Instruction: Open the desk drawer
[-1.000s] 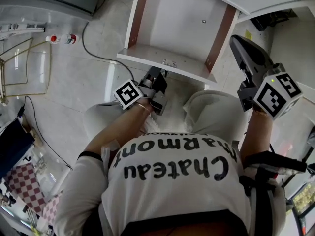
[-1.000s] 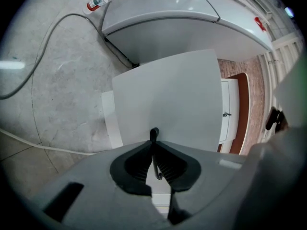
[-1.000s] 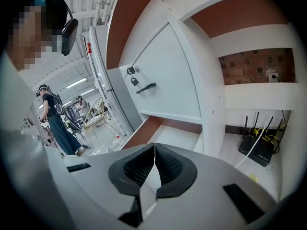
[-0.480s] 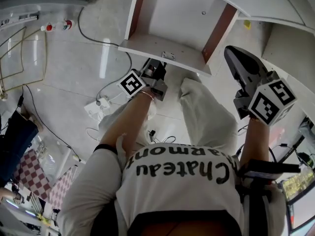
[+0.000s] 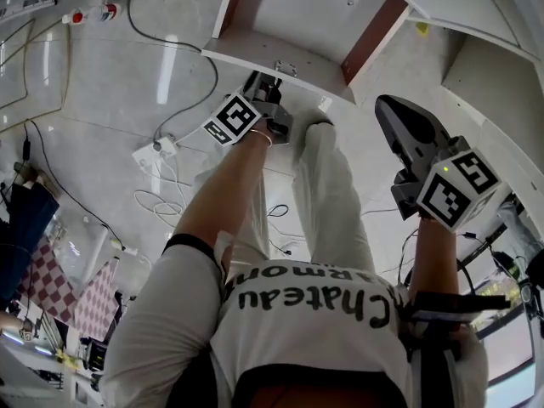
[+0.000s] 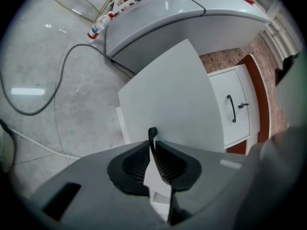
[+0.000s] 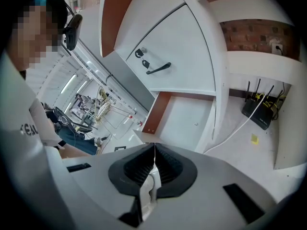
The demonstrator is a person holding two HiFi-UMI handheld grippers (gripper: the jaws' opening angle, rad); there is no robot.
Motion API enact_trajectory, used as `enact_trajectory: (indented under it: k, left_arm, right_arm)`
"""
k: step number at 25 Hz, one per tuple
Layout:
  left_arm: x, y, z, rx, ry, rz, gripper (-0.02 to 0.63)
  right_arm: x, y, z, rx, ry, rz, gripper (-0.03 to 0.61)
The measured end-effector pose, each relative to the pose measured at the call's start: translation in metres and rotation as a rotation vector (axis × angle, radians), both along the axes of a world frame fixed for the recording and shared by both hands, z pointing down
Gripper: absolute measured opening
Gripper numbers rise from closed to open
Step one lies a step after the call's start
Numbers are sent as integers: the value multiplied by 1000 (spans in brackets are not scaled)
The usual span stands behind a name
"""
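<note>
The white desk drawer with brown sides stands pulled out from under the desk, at the top of the head view. My left gripper is at the middle of its front panel. Its jaws are shut on the thin dark drawer handle, whose tip shows just above the pads. My right gripper hangs in the air to the right of the drawer, apart from it. Its jaws are shut with nothing between them, and the drawer lies beyond them.
Cables and a white power strip lie on the tiled floor left of my legs. Bottles stand at the far left. A grey chest cabinet is behind the drawer, beside a white cupboard door. A black router sits under the desk.
The person's legs have straightened and the floor has dropped away in the head view. The left gripper has stayed on the drawer front. The right gripper has shifted left and turned.
</note>
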State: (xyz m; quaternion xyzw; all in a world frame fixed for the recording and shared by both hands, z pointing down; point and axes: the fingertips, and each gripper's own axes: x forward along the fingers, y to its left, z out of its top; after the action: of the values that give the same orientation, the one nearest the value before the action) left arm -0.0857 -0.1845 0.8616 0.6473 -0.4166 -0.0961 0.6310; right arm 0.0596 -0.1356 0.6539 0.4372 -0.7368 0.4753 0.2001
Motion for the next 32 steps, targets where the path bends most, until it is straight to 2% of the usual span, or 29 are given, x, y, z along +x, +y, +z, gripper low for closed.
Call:
enact_trajectory:
  k: [4,9,15,17,20,22,26,30,32]
  left_arm:
    - [-3,1,-2,-32,-73,4,38]
    - [-18,17,-19,-93,-116,0,38]
    - [-35,33,-64,-68,-221,139,38]
    - [-32,41,-89,-45,-250,218,38]
    - [-25,40,-129,26,-288,331,38]
    - [-26,33,-156,54,-313,327,38]
    - [-20,23,-206,56,-340,294,38]
    - [-1,-7,-268,204,-290,262,37]
    - [6,-14,-300,253,-295,262,34]
  right_arm:
    - [-1,19,-8,-31,13,7,14]
    - [0,28,-33,-3,39,48,14]
    - [-18,26,-77,49,-39,70,14]
    - [-22,26,-92,60,-51,77,14]
    - [-22,15,-105,98,-18,76,14]
    - [-21,7,-113,119,11,62,14]
    - [-15,-5,-129,120,46,61,14]
    - [-14,-28,-141,135,40,90,14]
    - [-18,-35,-156,147,5,99,14]
